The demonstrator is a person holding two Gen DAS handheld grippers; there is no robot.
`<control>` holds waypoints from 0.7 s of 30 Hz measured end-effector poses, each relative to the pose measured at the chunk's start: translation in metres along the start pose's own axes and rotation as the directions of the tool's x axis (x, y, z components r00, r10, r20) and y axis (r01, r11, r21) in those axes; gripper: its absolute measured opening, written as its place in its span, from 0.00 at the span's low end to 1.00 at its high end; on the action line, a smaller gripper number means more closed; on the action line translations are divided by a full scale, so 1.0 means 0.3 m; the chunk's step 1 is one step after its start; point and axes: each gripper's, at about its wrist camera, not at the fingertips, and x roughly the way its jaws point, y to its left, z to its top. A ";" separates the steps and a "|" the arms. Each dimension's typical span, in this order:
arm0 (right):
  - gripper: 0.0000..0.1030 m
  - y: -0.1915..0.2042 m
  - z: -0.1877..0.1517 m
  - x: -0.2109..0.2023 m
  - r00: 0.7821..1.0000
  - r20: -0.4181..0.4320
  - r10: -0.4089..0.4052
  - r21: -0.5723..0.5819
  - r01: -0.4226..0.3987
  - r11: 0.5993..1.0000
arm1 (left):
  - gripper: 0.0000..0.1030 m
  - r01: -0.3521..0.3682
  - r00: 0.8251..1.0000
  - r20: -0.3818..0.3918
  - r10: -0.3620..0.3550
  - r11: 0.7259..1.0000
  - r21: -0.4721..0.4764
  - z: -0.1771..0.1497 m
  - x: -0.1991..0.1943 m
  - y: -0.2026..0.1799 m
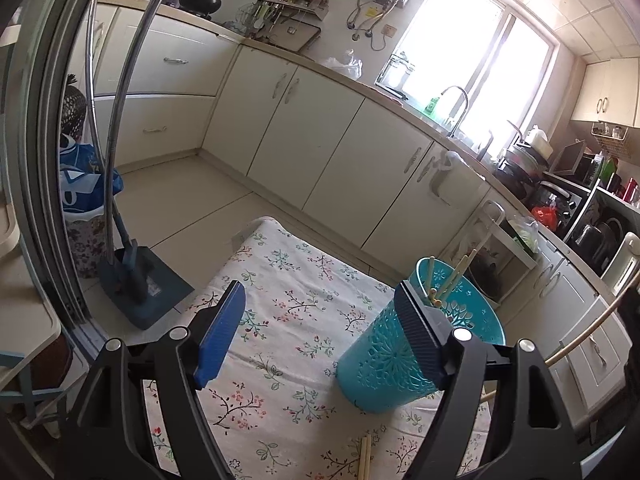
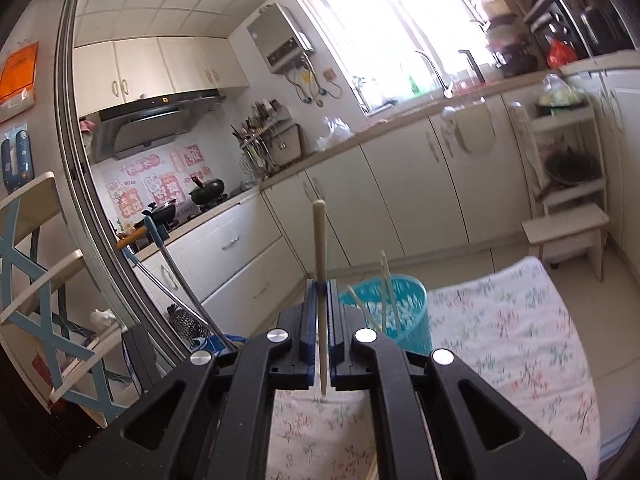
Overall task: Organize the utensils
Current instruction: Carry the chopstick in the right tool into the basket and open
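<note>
Left gripper (image 1: 320,336): I read its jaws as spread wide, nothing clamped. The right-hand pad sits against or just in front of the holder's rim; I cannot tell whether it touches.
Right gripper (image 2: 322,292): I see the jaws closed tight on a single chopstick (image 2: 319,240) — it stands upright between the blue pads, blunt end up, thin end hanging below the pads above the cloth.
Utensil holder (image 1: 384,364): teal perforated cup, standing on the floral tablecloth (image 1: 288,280), leaning in the left wrist view. From the right wrist it lies just beyond the fingertips and slightly right.
Holder contents (image 1: 460,276): several pale chopsticks, standing at angles, tips above the rim.
Loose chopsticks (image 1: 365,458): a pair lying on the cloth at the near edge of the left view.
Surroundings: the cloth-covered table stands in a kitchen, cream cabinets (image 1: 320,128) along the walls, window (image 1: 476,52) bright.
</note>
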 end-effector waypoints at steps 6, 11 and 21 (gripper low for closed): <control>0.05 0.046 0.162 0.028 0.998 0.067 -0.016 -0.078 0.021 0.997 | 0.71 0.000 1.000 -0.001 0.000 1.000 -0.007 0.000 -0.002 0.004; 0.05 0.063 0.215 0.097 0.995 0.081 -0.059 -0.141 0.070 0.988 | 0.71 0.003 1.000 -0.008 -0.003 1.000 0.001 -0.003 0.000 -0.005; 0.06 -0.035 0.028 0.367 0.969 -0.163 -0.187 -0.194 0.155 0.969 | 0.73 -0.002 0.999 -0.043 0.004 1.000 0.029 -0.017 0.016 -0.019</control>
